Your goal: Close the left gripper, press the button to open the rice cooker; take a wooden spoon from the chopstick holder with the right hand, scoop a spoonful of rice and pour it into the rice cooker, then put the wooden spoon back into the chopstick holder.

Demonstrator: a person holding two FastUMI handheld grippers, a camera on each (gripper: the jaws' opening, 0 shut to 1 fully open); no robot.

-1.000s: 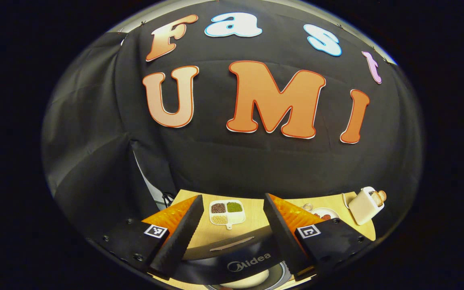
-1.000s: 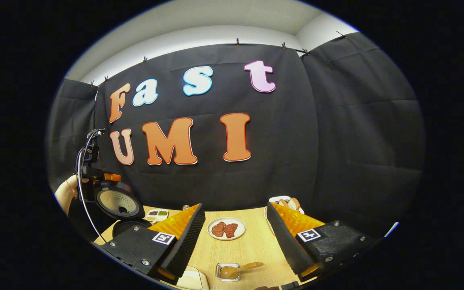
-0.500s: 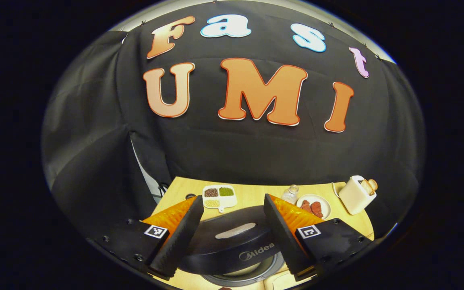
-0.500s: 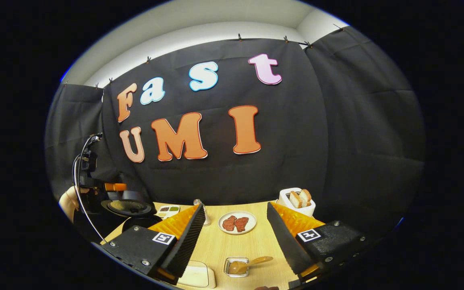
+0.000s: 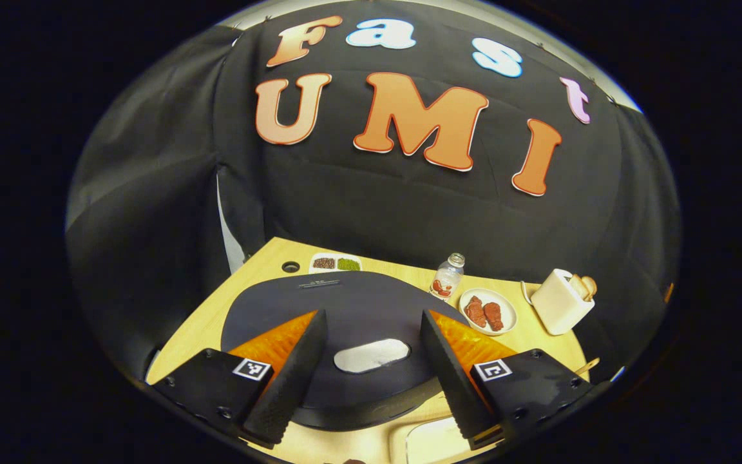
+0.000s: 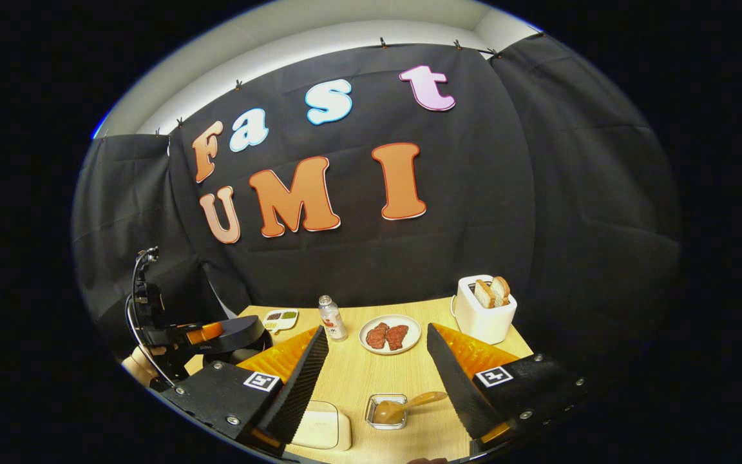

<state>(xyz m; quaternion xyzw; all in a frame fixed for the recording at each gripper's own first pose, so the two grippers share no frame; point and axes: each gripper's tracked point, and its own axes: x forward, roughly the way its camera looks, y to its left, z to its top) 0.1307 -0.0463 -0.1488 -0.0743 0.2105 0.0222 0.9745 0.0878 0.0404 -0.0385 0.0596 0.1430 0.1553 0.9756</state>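
In the left gripper view the left gripper sits at the bottom centre with its 2 fingers spread, hovering over the black lid of the rice cooker. The lid looks down, its pale oval button lying between the fingers.

In the right gripper view the right gripper is also spread and holds nothing. Below it, at lower centre, the wooden spoon rests with its bowl in a small clear dish on the worktop; a pale lidded container lies just beside it, at lower left.

Risks, as I judge them: the task wants the left fingers pressed together before pushing, and spread fingers could straddle the button and miss it. The spoon lies low and tilted, so a careless pinch might tip the dish.
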